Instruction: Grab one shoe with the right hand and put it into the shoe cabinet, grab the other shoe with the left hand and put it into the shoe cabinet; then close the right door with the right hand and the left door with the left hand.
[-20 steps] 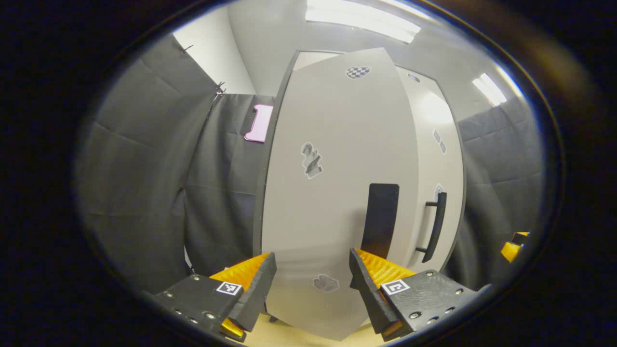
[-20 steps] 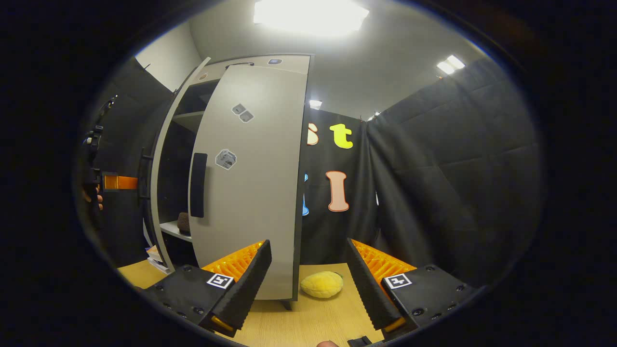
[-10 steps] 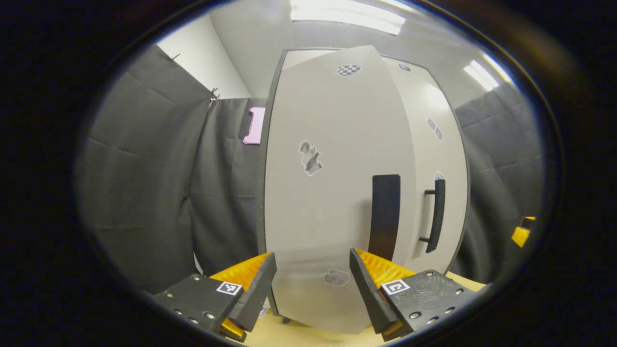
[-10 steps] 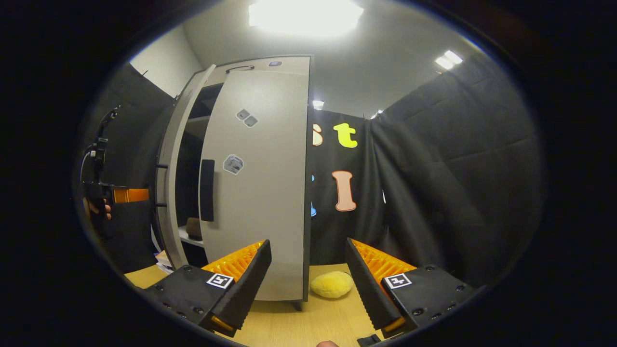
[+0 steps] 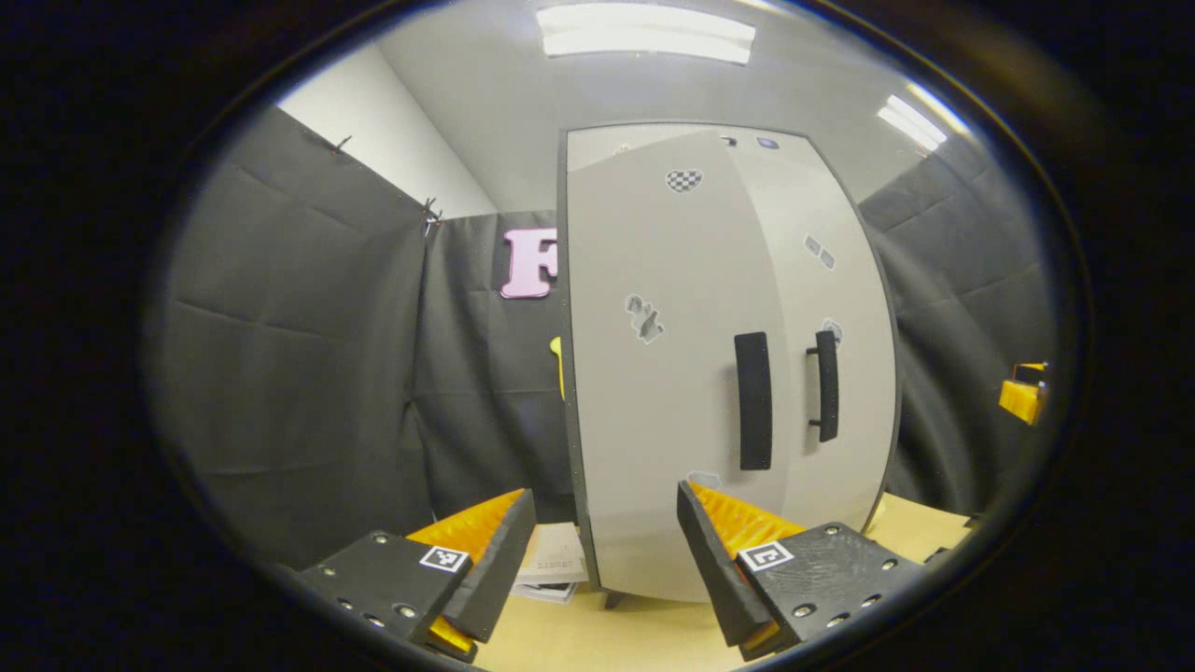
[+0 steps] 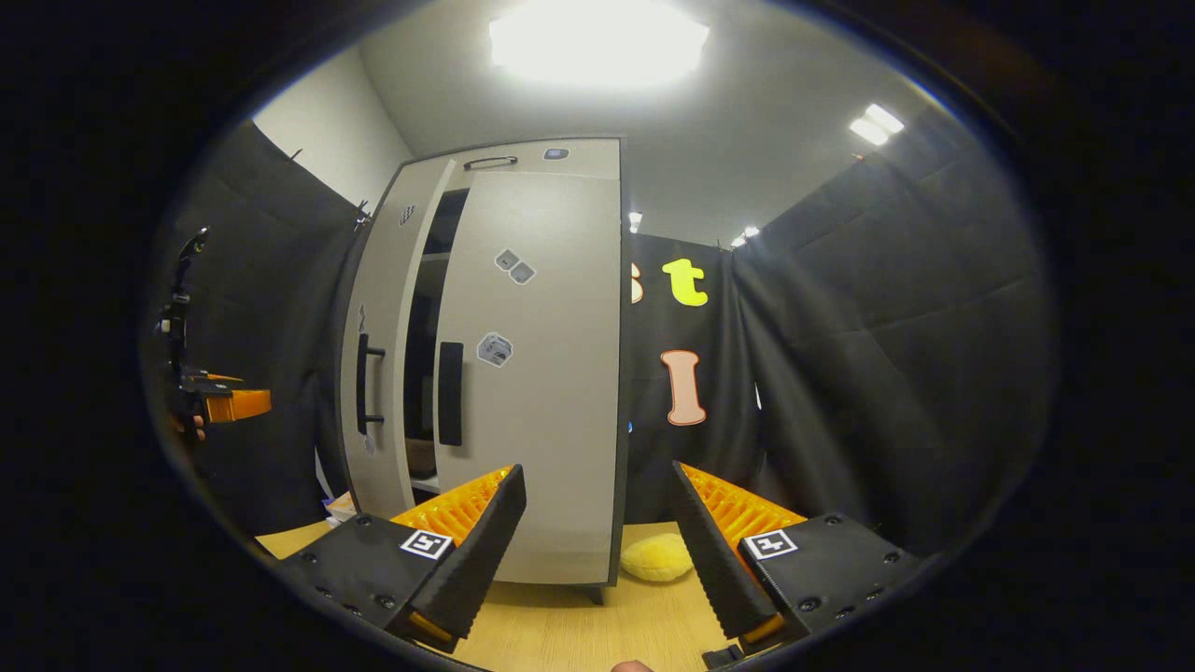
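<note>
Left gripper view: my left gripper [image 5: 605,551] has its jaws apart and empty, as has my right gripper [image 6: 597,537]. Beyond, the shoe cabinet [image 6: 579,373] holds a shoe [image 6: 422,457]; right door [image 6: 537,373] and left door [image 5: 653,373] stay slightly ajar.

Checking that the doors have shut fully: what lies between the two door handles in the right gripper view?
A dark gap lies between the left handle and right handle; the doors are ajar.

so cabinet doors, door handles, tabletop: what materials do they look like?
Cabinet doors: likely matte laminated board, flat pale grey with dark edge banding. Door handles: black, matte, plastic or coated metal; can't tell. Tabletop: light wood-look surface with visible grain, possibly laminate.
</note>
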Demonstrator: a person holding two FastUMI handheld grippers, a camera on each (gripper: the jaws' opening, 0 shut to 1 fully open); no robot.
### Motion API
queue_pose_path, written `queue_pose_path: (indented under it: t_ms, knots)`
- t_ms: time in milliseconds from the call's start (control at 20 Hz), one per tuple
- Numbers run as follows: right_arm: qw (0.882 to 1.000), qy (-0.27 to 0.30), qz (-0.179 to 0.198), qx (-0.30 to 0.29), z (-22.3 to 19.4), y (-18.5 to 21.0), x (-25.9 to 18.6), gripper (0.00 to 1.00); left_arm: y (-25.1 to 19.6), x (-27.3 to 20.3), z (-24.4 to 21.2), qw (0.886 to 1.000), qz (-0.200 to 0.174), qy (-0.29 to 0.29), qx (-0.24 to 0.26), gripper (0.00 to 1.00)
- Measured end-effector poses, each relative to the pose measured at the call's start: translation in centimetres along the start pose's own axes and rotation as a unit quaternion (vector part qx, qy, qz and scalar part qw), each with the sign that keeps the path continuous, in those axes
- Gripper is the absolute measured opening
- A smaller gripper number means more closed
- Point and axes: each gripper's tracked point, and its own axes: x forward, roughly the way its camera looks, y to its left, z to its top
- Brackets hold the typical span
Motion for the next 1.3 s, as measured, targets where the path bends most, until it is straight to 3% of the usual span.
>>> queue_pose_path:
  t_ms: [250, 350, 400, 1050, 1100, 1200, 1300]
  knots:
    - [1.0, 0.001, 0.002, -0.001, 0.0, 0.0, -1.7, 0.97, 0.8, -4.1, -0.4, 1.0, 0.007, 0.002, 0.02, 0.94]
    - [1.0, 0.002, 0.001, -0.001, -0.2, -0.2, -2.0, 0.97, 1.1, -5.3, -1.0, 1.0, 0.01, 0.004, 0.027, 0.84]
    - [1.0, 0.003, 0.001, -0.001, -0.4, -0.4, -2.3, 0.97, 1.3, -5.9, -1.3, 0.999, 0.012, 0.007, 0.029, 0.94]
    - [1.0, -0.002, -0.002, 0.008, -0.7, -0.9, -4.1, 0.97, 4.0, -11.0, -2.6, 0.999, 0.038, 0.006, 0.023, 0.94]
    - [1.0, -0.004, -0.001, 0.007, -0.7, -0.8, -3.9, 0.96, 4.1, -11.2, -2.7, 0.999, 0.038, 0.005, 0.022, 0.89]
    - [1.0, -0.004, 0.0, 0.005, -0.9, -0.7, -4.0, 0.97, 4.4, -11.5, -2.9, 0.999, 0.039, 0.007, 0.025, 0.94]
    - [1.0, -0.003, -0.001, 0.004, -1.0, -0.9, -3.9, 0.97, 4.5, -11.5, -3.2, 0.999, 0.039, 0.009, 0.026, 0.89]
